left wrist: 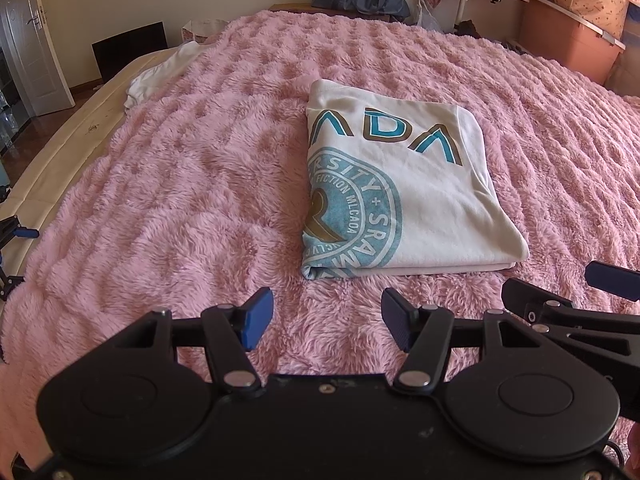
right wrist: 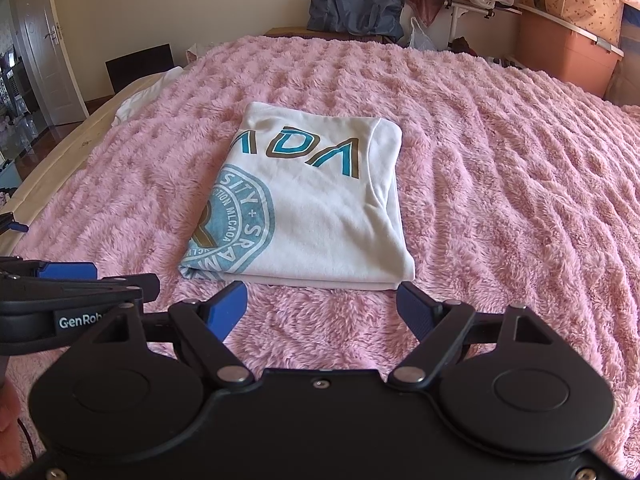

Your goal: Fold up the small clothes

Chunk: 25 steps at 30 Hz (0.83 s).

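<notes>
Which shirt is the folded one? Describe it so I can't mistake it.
Start from the pink fluffy blanket covering the bed. Near its middle lies the folded white T-shirt, a neat rectangle. Unlike the plain white garment crumpled at the blanket's far left edge, it shows teal-and-brown lettering and a round teal seal.

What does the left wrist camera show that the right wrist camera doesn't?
Only the left wrist view: the left hand-held gripper seen from behind, jaws open and empty, with the right one entering at the right edge. Only the right wrist view: the right hand-held gripper from behind, also open and empty, and GenRob lettering on the left one. Both: the folded white T-shirt on the pink fluffy blanket.
</notes>
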{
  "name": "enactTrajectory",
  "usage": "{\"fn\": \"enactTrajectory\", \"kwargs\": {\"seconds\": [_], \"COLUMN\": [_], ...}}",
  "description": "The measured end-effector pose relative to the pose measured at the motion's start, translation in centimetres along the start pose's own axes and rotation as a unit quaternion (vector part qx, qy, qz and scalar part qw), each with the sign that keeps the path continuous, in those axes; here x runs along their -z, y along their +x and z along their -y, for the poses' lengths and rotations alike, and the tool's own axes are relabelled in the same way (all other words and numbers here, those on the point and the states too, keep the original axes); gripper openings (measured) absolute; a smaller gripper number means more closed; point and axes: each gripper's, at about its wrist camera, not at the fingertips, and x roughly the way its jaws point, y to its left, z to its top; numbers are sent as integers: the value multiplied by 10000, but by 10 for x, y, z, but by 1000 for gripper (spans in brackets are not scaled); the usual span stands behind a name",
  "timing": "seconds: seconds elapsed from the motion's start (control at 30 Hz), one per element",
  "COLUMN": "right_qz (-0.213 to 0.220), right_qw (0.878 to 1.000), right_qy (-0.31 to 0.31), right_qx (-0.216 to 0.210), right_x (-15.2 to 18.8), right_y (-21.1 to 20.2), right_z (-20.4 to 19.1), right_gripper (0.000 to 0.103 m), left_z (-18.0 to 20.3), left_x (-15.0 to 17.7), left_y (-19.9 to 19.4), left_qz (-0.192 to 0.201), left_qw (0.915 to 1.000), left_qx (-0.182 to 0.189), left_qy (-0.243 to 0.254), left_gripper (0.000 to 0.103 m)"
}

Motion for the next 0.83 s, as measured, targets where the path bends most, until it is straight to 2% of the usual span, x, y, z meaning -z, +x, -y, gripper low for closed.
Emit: {"fn": "enactTrajectory", "kwargs": {"seconds": [0.33, 0.73, 0.83], "right_qz": [-21, -35, -30], "right_qw": [10000, 10000, 10000], "right_qy": [-4, 12, 24], "right_qx": [6, 39, 46], "right_x": [0, 2, 2], "right_y": [1, 2, 2], "right_z": [2, 3, 3], "right_gripper": [83, 84, 84], "left_z": [1, 2, 2], "left_x": [1, 3, 2], "left_y": [2, -2, -2], "left_qz": [-6, 245, 165], "left_qw": [10000, 9996, 9998], "left_qx": [27, 103, 121], "left_qy": [50, 85, 72], "left_gripper": [64, 64, 64]}}
